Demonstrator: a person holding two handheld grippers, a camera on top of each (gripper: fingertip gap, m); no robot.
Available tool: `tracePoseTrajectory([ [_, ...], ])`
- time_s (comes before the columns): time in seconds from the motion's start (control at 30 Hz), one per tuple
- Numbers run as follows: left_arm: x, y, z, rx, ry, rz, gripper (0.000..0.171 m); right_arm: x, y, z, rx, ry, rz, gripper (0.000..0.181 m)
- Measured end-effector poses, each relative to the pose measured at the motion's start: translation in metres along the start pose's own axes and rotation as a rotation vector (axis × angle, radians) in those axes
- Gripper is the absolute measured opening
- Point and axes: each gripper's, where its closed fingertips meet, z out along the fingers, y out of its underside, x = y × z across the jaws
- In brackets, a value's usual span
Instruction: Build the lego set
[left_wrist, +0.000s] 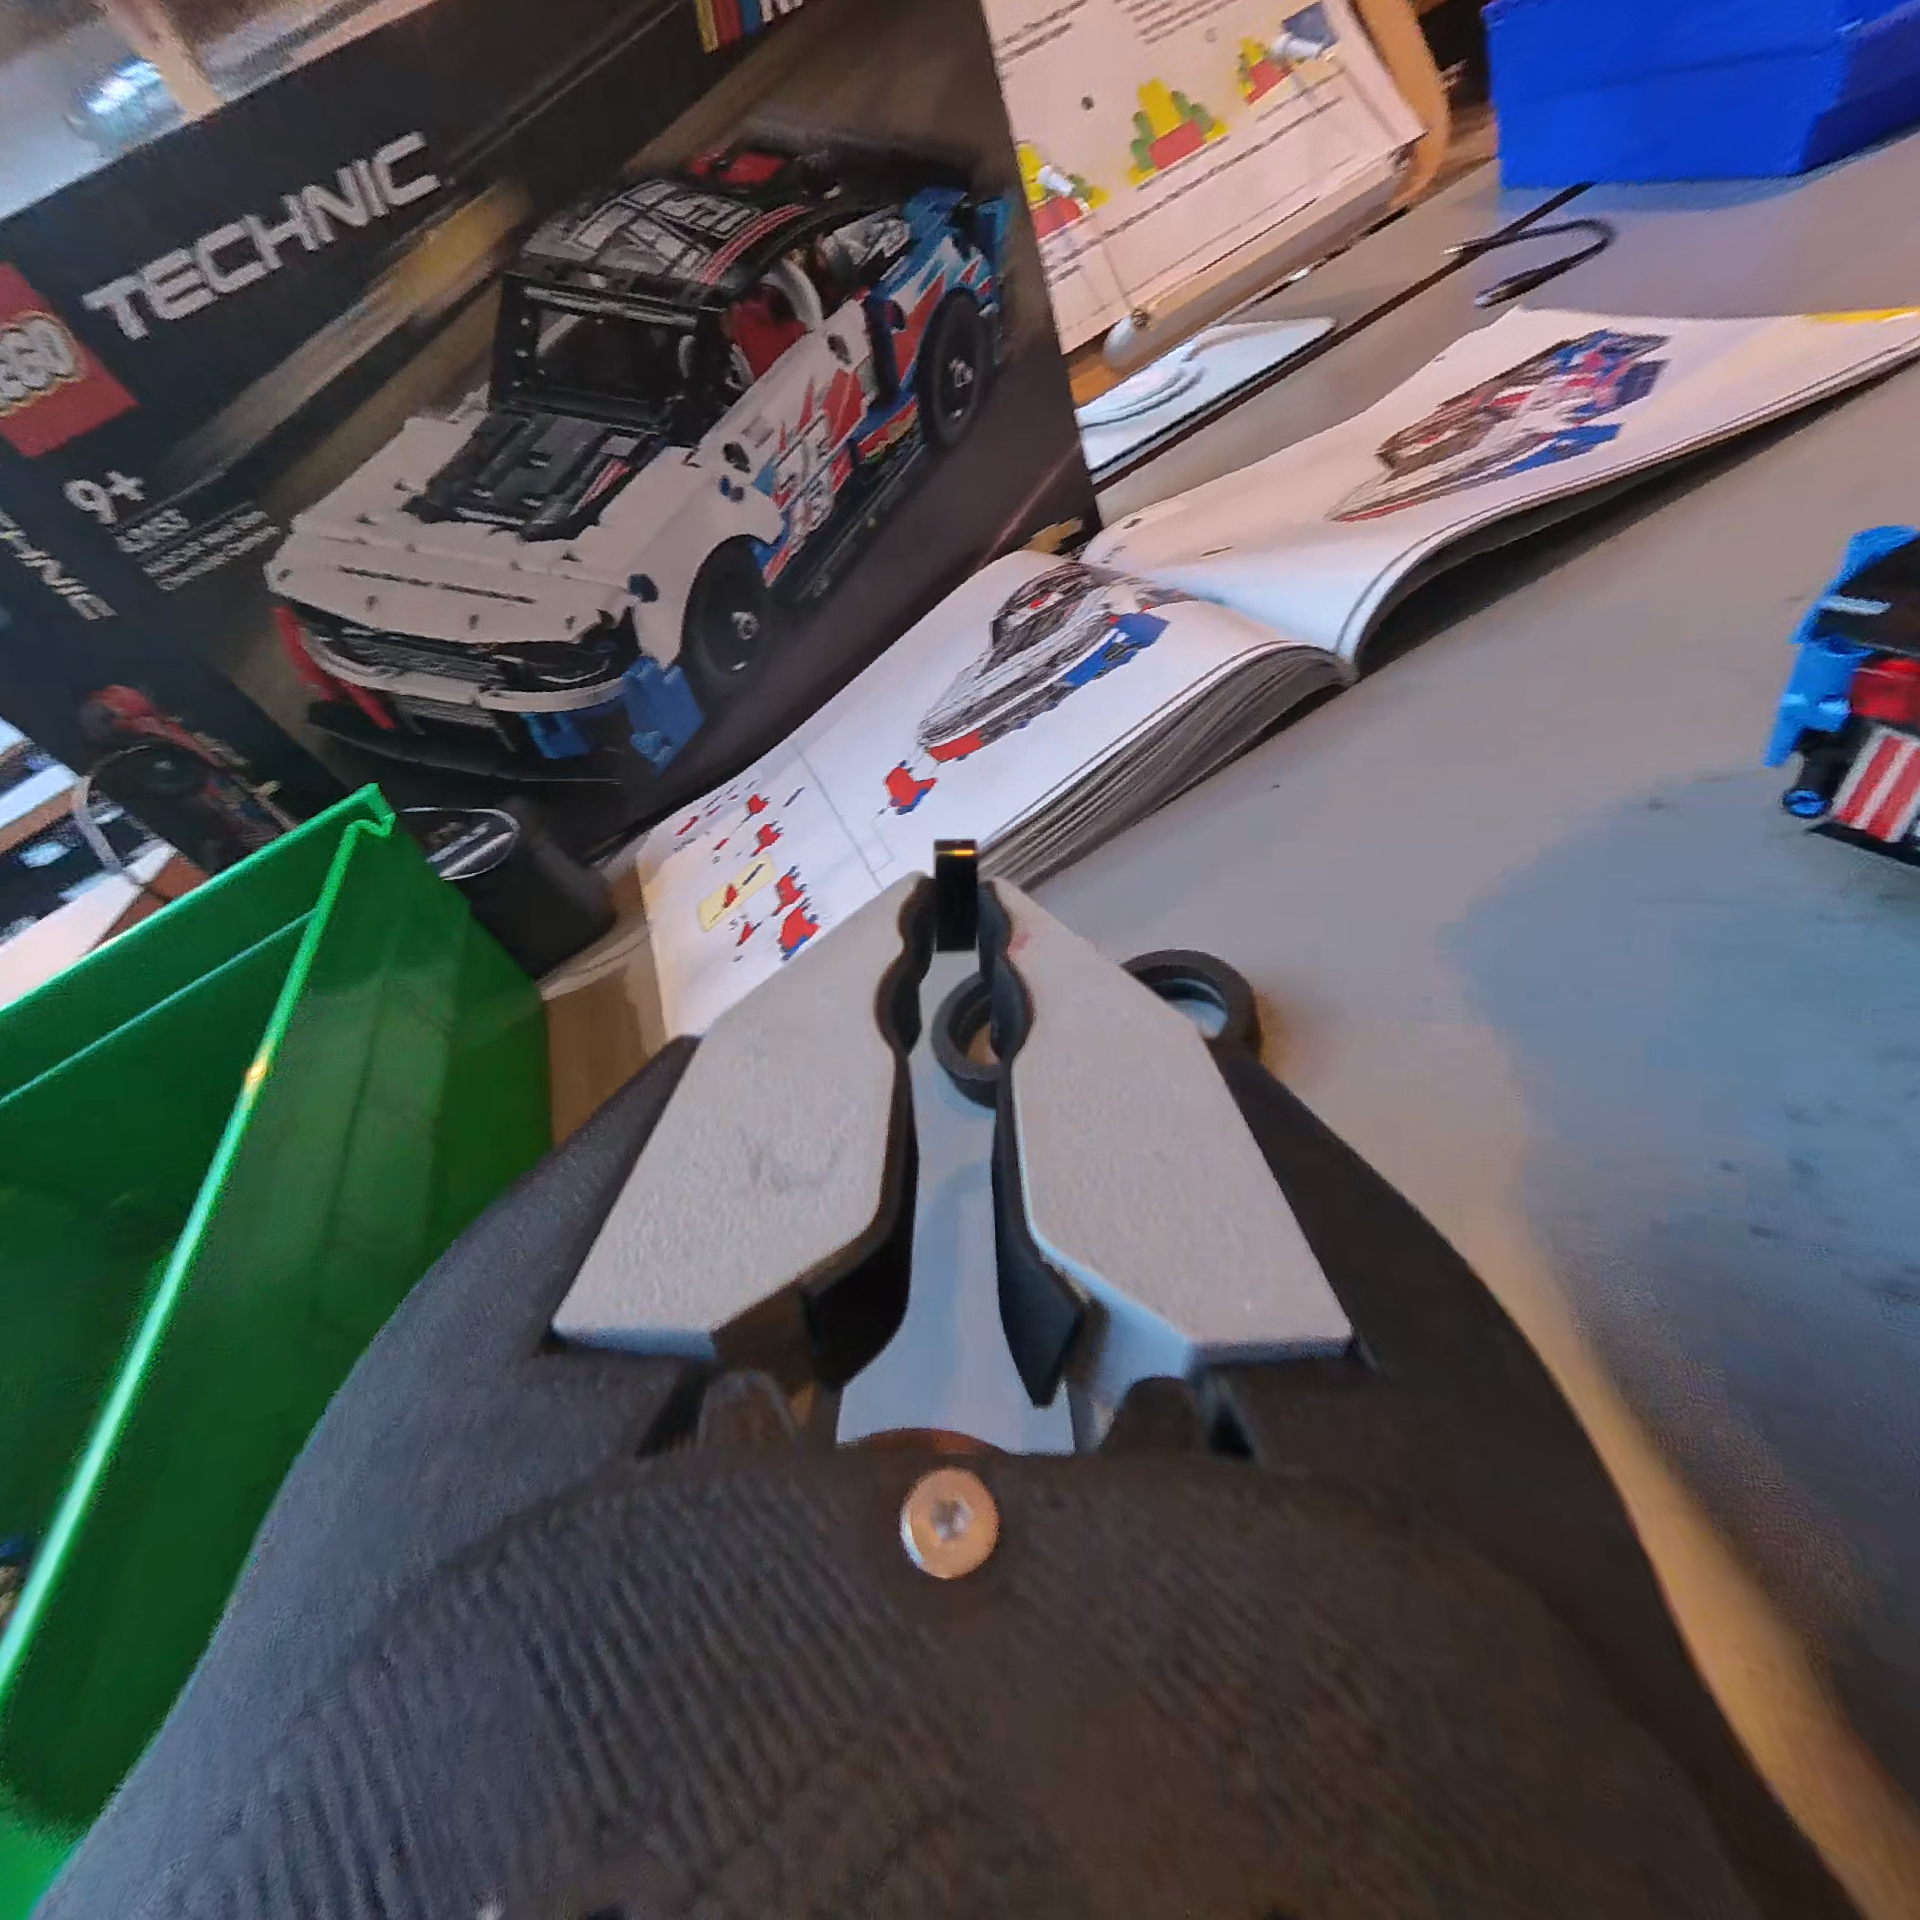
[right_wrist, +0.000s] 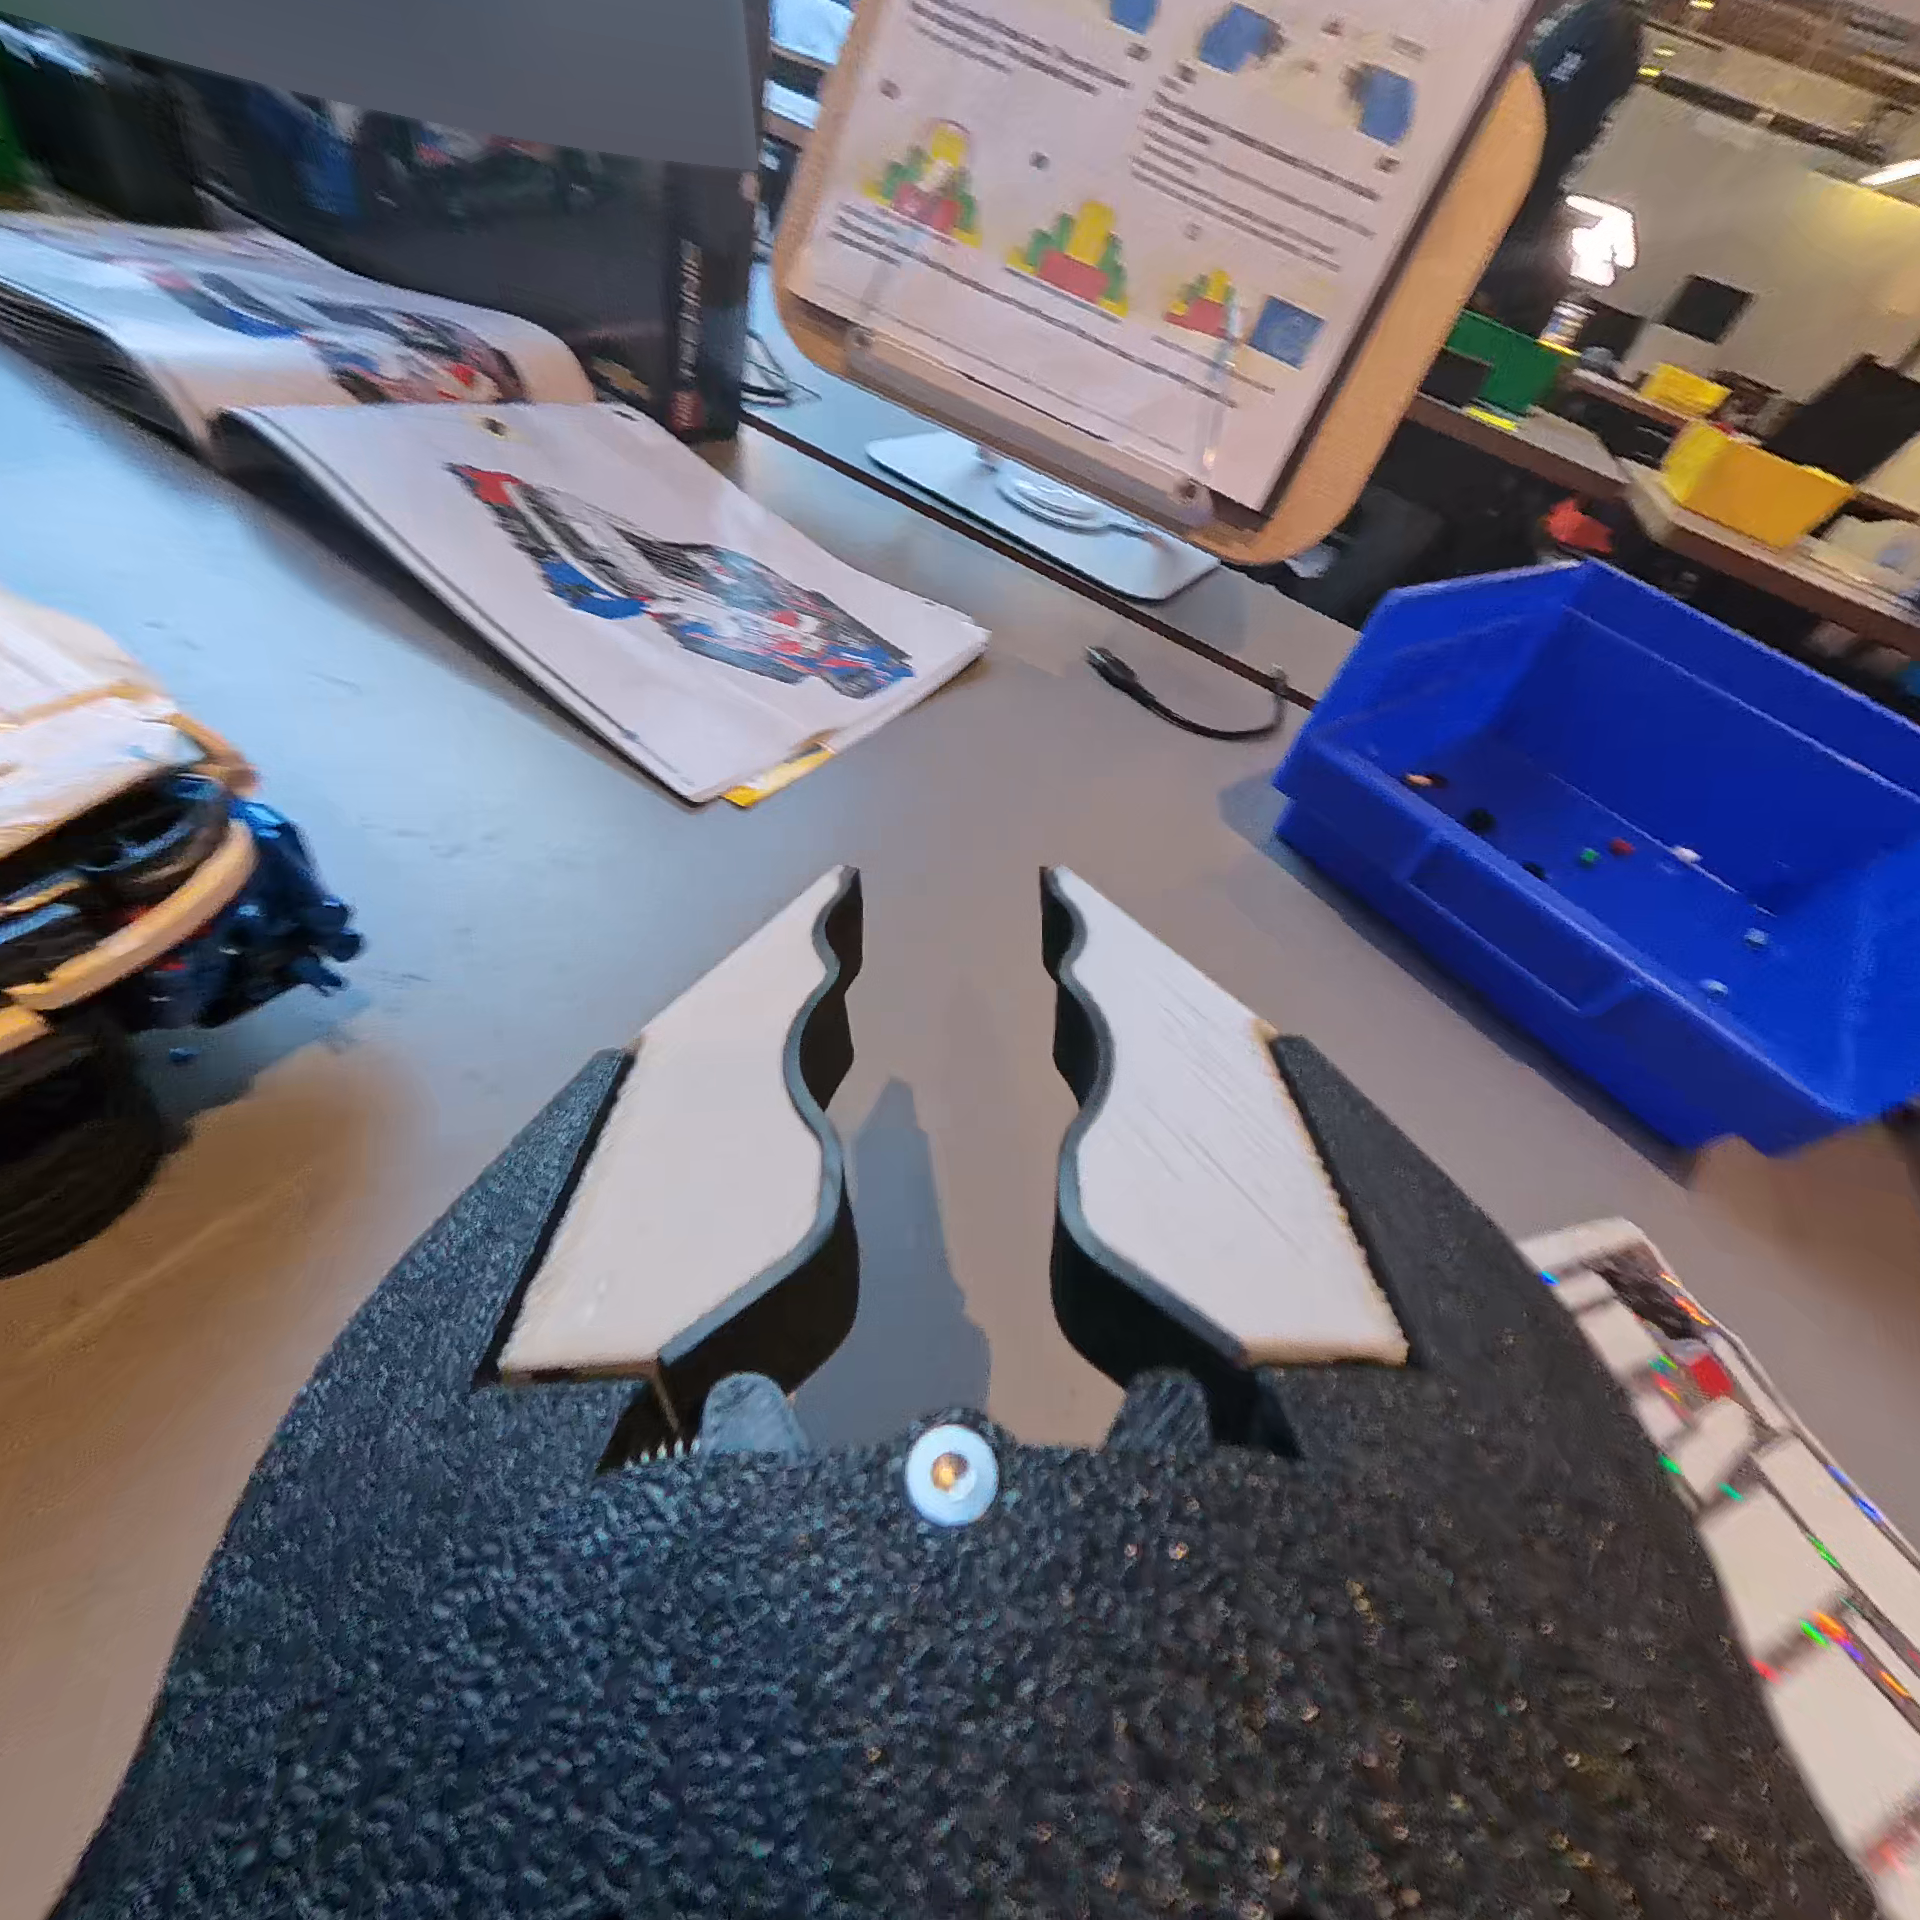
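We hold small black piece (left_wrist: 954, 902) clamped in left gripper (left_wrist: 954, 914) fingers; right gripper (right_wrist: 951, 904) fingers apart, empty. Next: carry piece to car model (left_wrist: 1860, 717), align.

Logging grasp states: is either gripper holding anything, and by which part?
The left gripper pinches a small black Lego piece at its fingertips, by its lower part; the top pokes out. The right gripper is open and empty.

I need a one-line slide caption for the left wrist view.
Left gripper shut on a small black Lego piece above the open instruction booklet.
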Motion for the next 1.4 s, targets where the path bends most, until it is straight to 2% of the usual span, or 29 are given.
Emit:
tracePoseTrajectory([
  [0.13,-0.006,0.002,-0.007,-0.034,-0.117,-0.014,0.005,-0.014,-0.012,-0.003,0.081,-0.149,0.068,0.032],
  [0.33,0.018,-0.007,-0.031,-0.122,-0.229,-0.141,0.006,-0.038,-0.026,-0.012,0.172,-0.392,0.103,0.033],
  [0.5,0.055,-0.053,-0.063,-0.262,-0.283,-0.255,0.006,-0.044,-0.025,-0.022,0.207,-0.519,0.008,0.033],
  [0.7,0.145,-0.12,-0.069,-0.372,-0.099,-0.421,0.006,-0.054,-0.027,-0.04,0.245,-0.659,0.0,0.043],
  [0.77,0.18,-0.139,-0.067,-0.359,-0.014,-0.479,0.005,-0.062,-0.028,-0.049,0.269,-0.699,-0.033,0.044],
  [0.87,0.211,-0.158,-0.068,-0.327,0.012,-0.461,0.006,-0.074,-0.024,-0.059,0.265,-0.745,-0.085,0.049],
  [1.07,0.252,-0.156,-0.066,-0.339,0.061,-0.531,0.006,-0.082,-0.022,-0.066,0.272,-0.771,-0.119,0.054],
  [1.4,0.27,-0.16,-0.056,-0.305,0.167,-0.592,0.006,-0.089,-0.016,-0.06,0.244,-0.754,-0.165,0.055],
])
